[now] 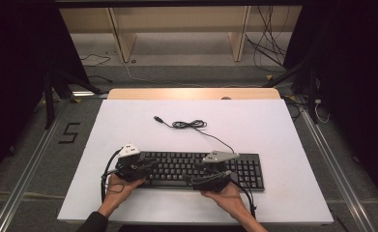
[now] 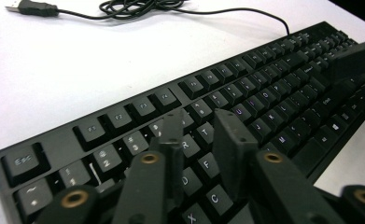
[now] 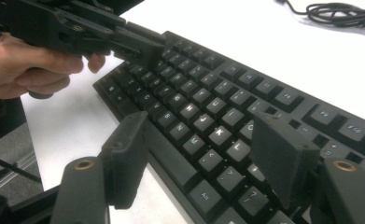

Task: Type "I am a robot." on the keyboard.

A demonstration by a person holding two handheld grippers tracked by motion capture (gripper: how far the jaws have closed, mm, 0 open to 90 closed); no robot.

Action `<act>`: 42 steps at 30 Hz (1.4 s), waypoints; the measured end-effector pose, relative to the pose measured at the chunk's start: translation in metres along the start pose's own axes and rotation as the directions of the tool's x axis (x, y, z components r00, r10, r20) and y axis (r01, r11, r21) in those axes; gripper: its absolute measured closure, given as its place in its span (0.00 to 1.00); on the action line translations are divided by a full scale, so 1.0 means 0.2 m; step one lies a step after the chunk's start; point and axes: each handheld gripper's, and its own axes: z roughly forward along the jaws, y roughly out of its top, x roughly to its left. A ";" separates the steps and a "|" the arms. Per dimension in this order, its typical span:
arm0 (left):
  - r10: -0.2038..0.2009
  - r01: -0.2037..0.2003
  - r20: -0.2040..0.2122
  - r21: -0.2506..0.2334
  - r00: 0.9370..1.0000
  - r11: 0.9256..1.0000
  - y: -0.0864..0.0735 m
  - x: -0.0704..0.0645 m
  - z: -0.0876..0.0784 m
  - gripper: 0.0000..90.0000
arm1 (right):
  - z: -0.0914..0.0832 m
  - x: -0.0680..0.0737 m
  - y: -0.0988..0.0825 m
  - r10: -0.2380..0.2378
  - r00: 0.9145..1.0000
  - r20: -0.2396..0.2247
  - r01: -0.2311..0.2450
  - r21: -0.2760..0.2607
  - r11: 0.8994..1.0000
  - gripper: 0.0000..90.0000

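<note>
A black keyboard [image 1: 201, 169] lies near the front of the white table [image 1: 273, 125]. Its cable [image 1: 191, 124] is bundled behind it and ends in a loose USB plug [image 1: 156, 118]. My left gripper [image 1: 152, 166] hovers over the keyboard's left end, pointing right. In the left gripper view its jaws [image 2: 201, 128] stand a little apart over the letter keys [image 2: 245, 112], with nothing between them. My right gripper [image 1: 197, 181] is at the keyboard's front edge, pointing left. Its jaws [image 3: 203, 140] are spread wide above the bottom key rows [image 3: 217, 135], holding nothing.
Bare white tabletop lies left, right and behind the keyboard. A wooden strip [image 1: 194, 93] runs along the table's far edge. Beyond it stand a pale shelf frame [image 1: 177, 29] and loose floor cables [image 1: 268, 48]. A tape mark [image 1: 69, 133] lies on the floor at the left.
</note>
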 end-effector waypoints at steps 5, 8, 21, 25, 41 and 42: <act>0.015 -0.015 -0.003 0.023 1.000 1.000 0.02 -0.01 0.04 0.90 | -0.03 -0.01 0.00 0.001 1.000 0.007 -0.001 -0.016 1.000 0.42; 0.015 -0.015 -0.002 0.046 1.000 0.999 0.03 -0.02 0.07 0.97 | -0.04 -0.01 -0.01 0.000 1.000 0.008 0.000 -0.026 1.000 0.41; 0.011 -0.008 -0.035 0.102 0.999 0.995 0.03 0.00 0.13 0.99 | -0.04 -0.01 -0.01 -0.004 1.000 0.010 0.004 -0.027 1.000 0.39; 0.018 -0.015 -0.032 0.108 0.999 0.994 0.03 0.00 0.13 0.99 | -0.04 -0.01 -0.01 -0.003 1.000 0.011 0.004 -0.031 1.000 0.38; 0.017 -0.013 -0.036 0.106 0.999 0.994 0.02 0.00 0.13 0.98 | -0.05 -0.02 0.00 0.003 1.000 0.029 -0.002 -0.048 0.999 0.37; 0.018 -0.014 -0.033 0.101 0.999 0.995 0.02 0.00 0.12 0.95 | -0.05 -0.02 0.00 0.004 1.000 0.029 -0.002 -0.050 0.999 0.37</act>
